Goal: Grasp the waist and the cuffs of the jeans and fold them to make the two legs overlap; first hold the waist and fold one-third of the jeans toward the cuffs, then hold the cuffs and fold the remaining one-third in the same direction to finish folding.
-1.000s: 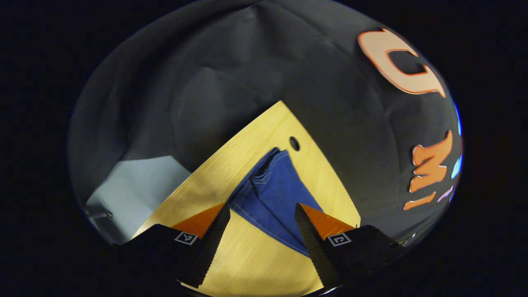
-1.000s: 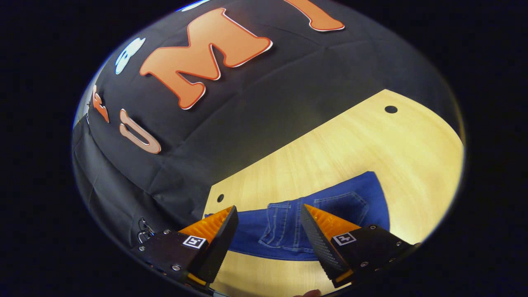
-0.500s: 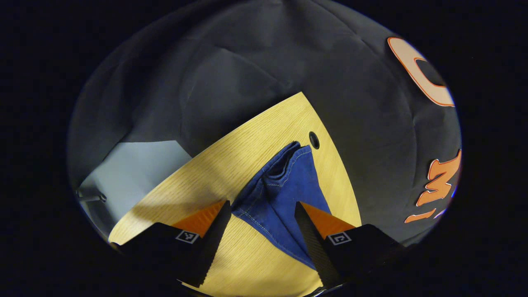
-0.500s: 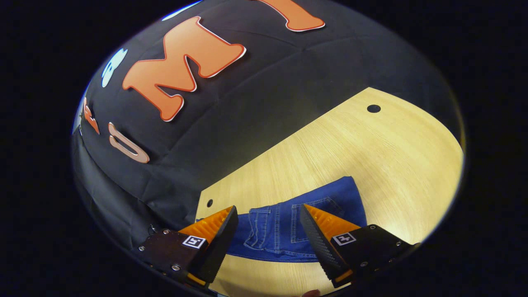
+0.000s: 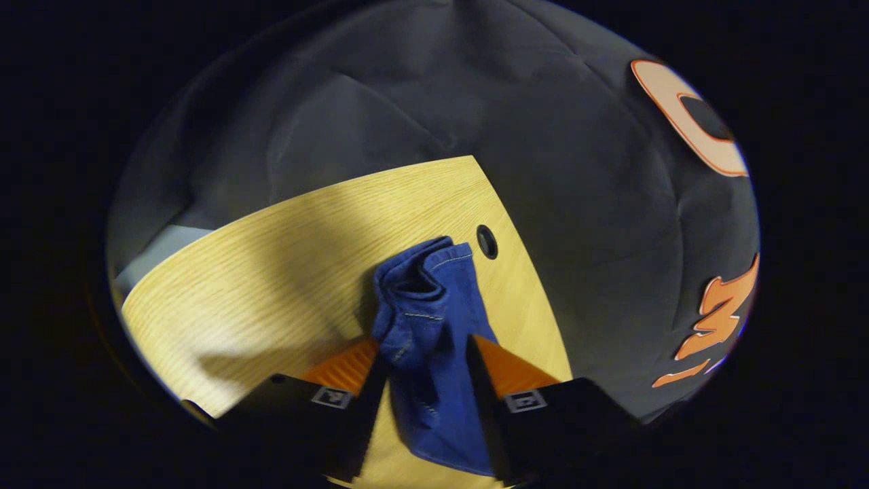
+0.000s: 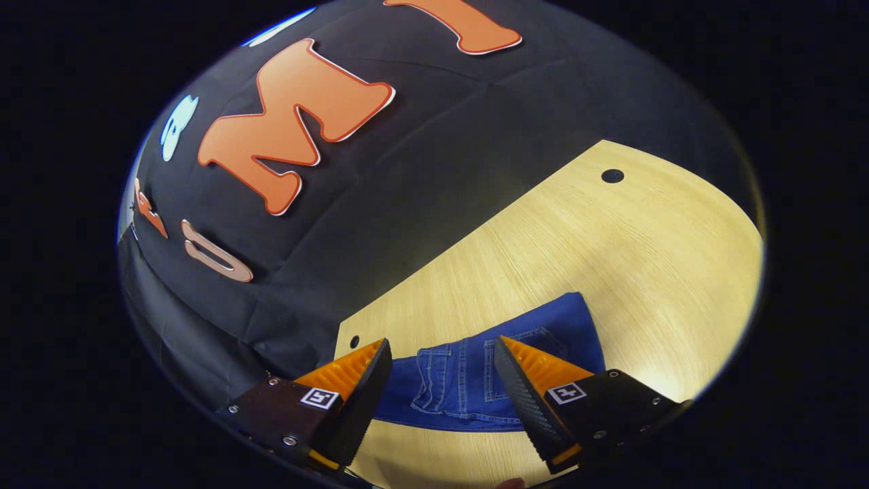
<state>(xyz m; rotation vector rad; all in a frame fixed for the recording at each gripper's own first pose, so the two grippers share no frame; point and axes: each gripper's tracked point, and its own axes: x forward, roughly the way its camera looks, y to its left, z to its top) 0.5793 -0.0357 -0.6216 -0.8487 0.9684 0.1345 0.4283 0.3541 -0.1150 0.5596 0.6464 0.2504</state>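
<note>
Blue jeans (image 5: 421,299) lie on the wooden table (image 5: 271,272). In the left gripper view a bunched, folded-over end with a stitched hem rises between the fingers, and my left gripper (image 5: 424,350) is shut on that denim, which fills the gap. In the right gripper view the jeans (image 6: 461,384) show their back pockets and lie flat by the table's near edge. My right gripper (image 6: 442,343) hovers over that pocket part, open, with nothing pinched between its fingers.
The table (image 6: 611,258) has small round holes near its corners (image 5: 486,241) (image 6: 612,176) (image 6: 354,341). Black cloth walls stand close behind the table's far edges. A strip of grey floor (image 5: 156,248) shows past the table's left side.
My left gripper's fingers have drawn together onto the denim and bunched it up; the view has swung over the table. The right gripper stays open and has barely moved.
</note>
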